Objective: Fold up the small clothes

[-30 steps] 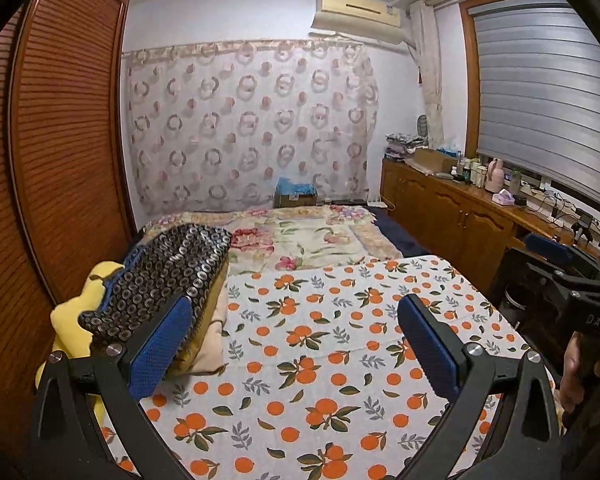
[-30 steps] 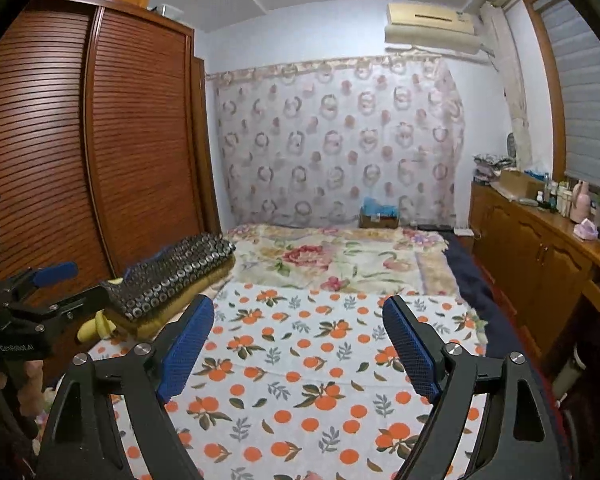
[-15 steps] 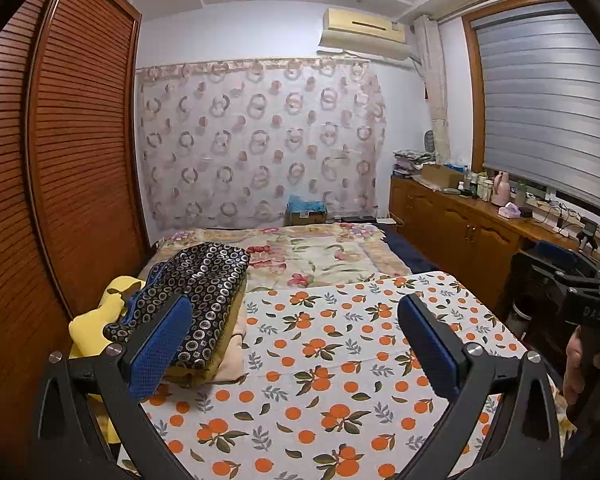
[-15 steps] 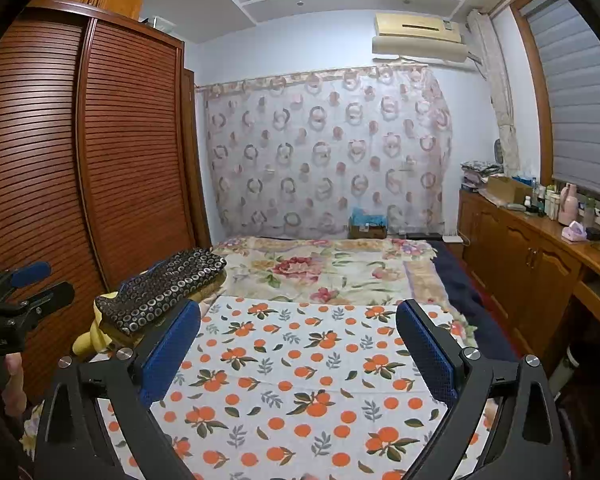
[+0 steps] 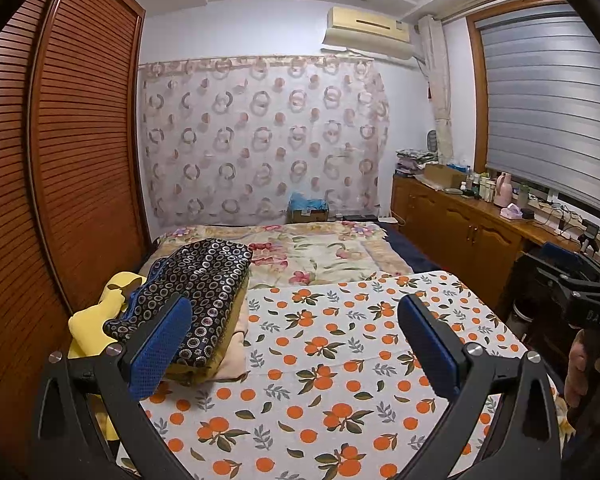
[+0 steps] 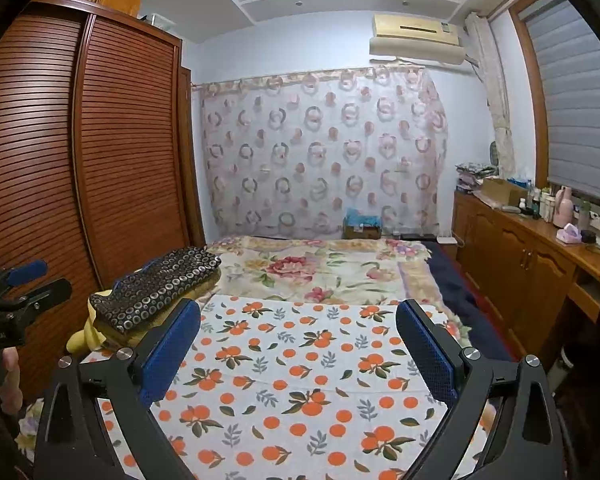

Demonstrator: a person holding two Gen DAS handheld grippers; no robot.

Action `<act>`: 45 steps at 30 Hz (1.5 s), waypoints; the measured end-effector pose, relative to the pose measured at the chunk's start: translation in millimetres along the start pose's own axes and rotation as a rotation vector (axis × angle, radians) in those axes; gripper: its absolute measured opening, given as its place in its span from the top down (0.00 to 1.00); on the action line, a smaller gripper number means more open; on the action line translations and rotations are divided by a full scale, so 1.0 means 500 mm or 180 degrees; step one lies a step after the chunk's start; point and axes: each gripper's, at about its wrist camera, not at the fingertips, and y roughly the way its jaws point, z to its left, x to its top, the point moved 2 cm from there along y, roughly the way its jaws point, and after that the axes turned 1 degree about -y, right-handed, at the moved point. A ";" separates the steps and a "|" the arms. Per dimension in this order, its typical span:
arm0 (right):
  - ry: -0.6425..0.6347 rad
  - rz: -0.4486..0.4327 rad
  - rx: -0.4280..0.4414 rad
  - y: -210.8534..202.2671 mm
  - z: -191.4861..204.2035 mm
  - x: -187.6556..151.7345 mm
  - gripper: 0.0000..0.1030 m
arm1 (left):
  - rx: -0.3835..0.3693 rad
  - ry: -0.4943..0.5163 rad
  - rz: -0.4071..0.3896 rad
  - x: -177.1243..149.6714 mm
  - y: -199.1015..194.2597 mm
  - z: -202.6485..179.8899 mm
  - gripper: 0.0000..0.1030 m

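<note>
Slatted wooden wardrobe [image 5: 60,160], matt cloth sheet [image 5: 320,360]

Ahead of you a curtain [image 5: 262,152] with ring patterns covers the far wall, and an air conditioner [image 5: 368,32] hangs above its right end. To your left stands a slatted wardrobe [image 5: 60,152]. On your right a blind [image 5: 548,100] covers the window, and under it a wooden cabinet [image 5: 460,232] carries bottles [image 5: 482,188] and a pink jug [image 5: 503,195]. A box [image 5: 308,212] with blue cloth on top sits at the curtain's foot.
</note>
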 end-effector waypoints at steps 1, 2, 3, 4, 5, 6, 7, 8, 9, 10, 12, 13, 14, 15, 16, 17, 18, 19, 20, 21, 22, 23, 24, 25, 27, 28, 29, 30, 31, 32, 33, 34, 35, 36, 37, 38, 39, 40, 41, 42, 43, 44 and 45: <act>0.0001 -0.0001 -0.0004 0.000 0.000 0.000 0.04 | 0.0000 0.0001 0.0001 -0.001 -0.001 0.000 0.00; 0.0004 -0.0002 -0.0016 -0.002 -0.001 -0.002 0.04 | -0.0002 0.0002 0.0002 -0.002 0.001 0.000 0.00; 0.0005 -0.0005 -0.0024 -0.001 -0.001 -0.002 0.04 | 0.0000 0.0001 0.0004 -0.003 0.000 0.000 0.00; 0.0006 -0.0006 -0.0024 -0.002 -0.002 -0.003 0.04 | -0.0001 0.0001 0.0006 -0.004 0.002 0.001 0.00; 0.0005 -0.0008 -0.0021 -0.002 -0.003 -0.003 0.04 | 0.0000 0.0001 0.0009 -0.006 0.002 0.000 0.00; 0.0006 -0.0008 -0.0025 -0.002 -0.003 -0.003 0.04 | 0.0001 0.0000 0.0013 -0.007 0.003 0.000 0.00; 0.0006 -0.0008 -0.0025 -0.001 -0.003 -0.003 0.04 | 0.0002 -0.0002 0.0013 -0.009 0.004 0.000 0.00; 0.0005 -0.0007 -0.0025 -0.001 -0.003 -0.003 0.04 | 0.0000 -0.0003 0.0013 -0.009 0.004 0.000 0.00; 0.0006 -0.0006 -0.0019 -0.002 -0.004 -0.004 0.04 | -0.0002 -0.0002 0.0013 -0.009 0.004 0.000 0.00; 0.0007 -0.0007 -0.0013 -0.002 -0.005 -0.004 0.04 | -0.0001 -0.0001 0.0014 -0.009 0.004 0.000 0.00; 0.0003 -0.0006 -0.0016 -0.002 -0.005 -0.004 0.04 | 0.0003 0.0005 0.0014 -0.010 0.004 0.000 0.00; 0.0002 -0.0008 -0.0017 -0.002 -0.006 -0.005 0.04 | 0.0004 0.0005 0.0017 -0.010 0.004 -0.002 0.00; 0.0003 -0.0008 -0.0020 -0.001 -0.006 -0.005 0.04 | 0.0003 0.0002 0.0019 -0.010 0.004 -0.002 0.00; 0.0004 -0.0007 -0.0009 -0.002 -0.007 -0.005 0.04 | 0.0001 0.0001 0.0018 -0.010 0.004 -0.002 0.00; 0.0005 -0.0006 -0.0010 -0.002 -0.007 -0.005 0.04 | 0.0002 0.0001 0.0018 -0.010 0.004 -0.002 0.00; 0.0011 -0.0010 -0.0024 -0.002 -0.007 -0.005 0.04 | 0.0004 0.0000 0.0018 -0.010 0.004 -0.002 0.00; 0.0009 -0.0012 -0.0027 -0.002 -0.008 -0.005 0.04 | 0.0004 -0.0002 0.0019 -0.011 0.005 -0.002 0.00; 0.0009 -0.0013 -0.0026 -0.002 -0.008 -0.005 0.04 | 0.0003 -0.0001 0.0020 -0.010 0.004 -0.002 0.00; 0.0009 -0.0013 -0.0027 -0.002 -0.008 -0.005 0.04 | 0.0002 0.0000 0.0021 -0.010 0.004 -0.002 0.00; 0.0011 -0.0017 -0.0028 -0.003 -0.008 -0.006 0.04 | 0.0002 0.0000 0.0022 -0.011 0.005 -0.002 0.00; 0.0015 -0.0019 -0.0028 -0.003 -0.010 -0.006 0.04 | 0.0004 0.0000 0.0020 -0.010 0.004 -0.002 0.00; 0.0020 -0.0022 -0.0037 -0.003 -0.010 -0.005 0.04 | 0.0003 0.0000 0.0021 -0.011 0.004 -0.002 0.00; 0.0018 -0.0026 -0.0040 -0.003 -0.011 -0.005 0.04 | 0.0001 0.0001 0.0021 -0.010 0.004 -0.002 0.00; 0.0015 -0.0026 -0.0042 -0.003 -0.011 -0.004 0.04 | 0.0004 0.0000 0.0021 -0.010 0.004 -0.002 0.00; 0.0015 -0.0026 -0.0038 -0.003 -0.011 -0.006 0.04 | 0.0003 -0.0002 0.0023 -0.011 0.005 -0.001 0.00; 0.0015 -0.0026 -0.0039 -0.003 -0.010 -0.006 0.04 | 0.0003 -0.0002 0.0022 -0.010 0.004 -0.001 0.00; 0.0015 -0.0027 -0.0041 -0.003 -0.010 -0.006 0.04 | 0.0002 -0.0001 0.0022 -0.010 0.004 -0.001 0.00; 0.0013 -0.0029 -0.0040 -0.003 -0.010 -0.006 0.04 | 0.0003 0.0000 0.0023 -0.010 0.004 -0.001 0.00; 0.0014 -0.0026 -0.0046 -0.002 -0.010 -0.006 0.04 | 0.0004 0.0000 0.0021 -0.009 0.004 -0.001 0.00; 0.0016 -0.0026 -0.0044 -0.002 -0.010 -0.005 0.04 | 0.0002 0.0000 0.0021 -0.010 0.004 -0.001 0.00; 0.0015 -0.0025 -0.0041 -0.002 -0.010 -0.006 0.04 | 0.0002 0.0000 0.0022 -0.010 0.004 -0.001 0.00; 0.0014 -0.0025 -0.0045 -0.003 -0.010 -0.006 0.04 | 0.0002 -0.0001 0.0021 -0.009 0.004 -0.001 0.00; 0.0014 -0.0026 -0.0041 -0.003 -0.011 -0.006 0.04 | 0.0004 -0.0001 0.0021 -0.009 0.004 -0.001 0.00; 0.0013 -0.0024 -0.0045 -0.003 -0.011 -0.006 0.04 | 0.0006 -0.0002 0.0023 -0.010 0.005 -0.001 0.00; 0.0013 -0.0025 -0.0044 -0.002 -0.012 -0.006 0.04 | 0.0001 -0.0003 0.0023 -0.009 0.004 -0.001 0.00; 0.0014 -0.0025 -0.0041 -0.002 -0.012 -0.006 0.04 | -0.0001 -0.0004 0.0024 -0.009 0.004 0.000 0.00; 0.0014 -0.0027 -0.0042 -0.004 -0.012 -0.007 0.04 | -0.0002 -0.0002 0.0024 -0.010 0.004 -0.001 0.00; 0.0012 -0.0025 -0.0039 -0.003 -0.012 -0.007 0.04 | 0.0002 0.0000 0.0023 -0.008 0.004 -0.001 0.00; 0.0010 -0.0023 -0.0041 -0.003 -0.012 -0.007 0.04 | 0.0003 0.0000 0.0023 -0.009 0.004 0.000 0.00; 0.0008 -0.0026 -0.0046 -0.004 -0.012 -0.007 0.04 | 0.0003 0.0000 0.0022 -0.010 0.004 -0.002 0.00; 0.0001 -0.0028 -0.0048 -0.004 -0.011 -0.008 0.04 | 0.0002 -0.0001 0.0024 -0.010 0.004 -0.003 0.00; 0.0002 -0.0025 -0.0053 -0.004 -0.010 -0.009 0.04 | 0.0004 0.0000 0.0023 -0.010 0.004 -0.003 0.00; 0.0000 -0.0024 -0.0052 -0.004 -0.010 -0.009 0.04 | 0.0007 0.0001 0.0025 -0.011 0.005 -0.003 0.00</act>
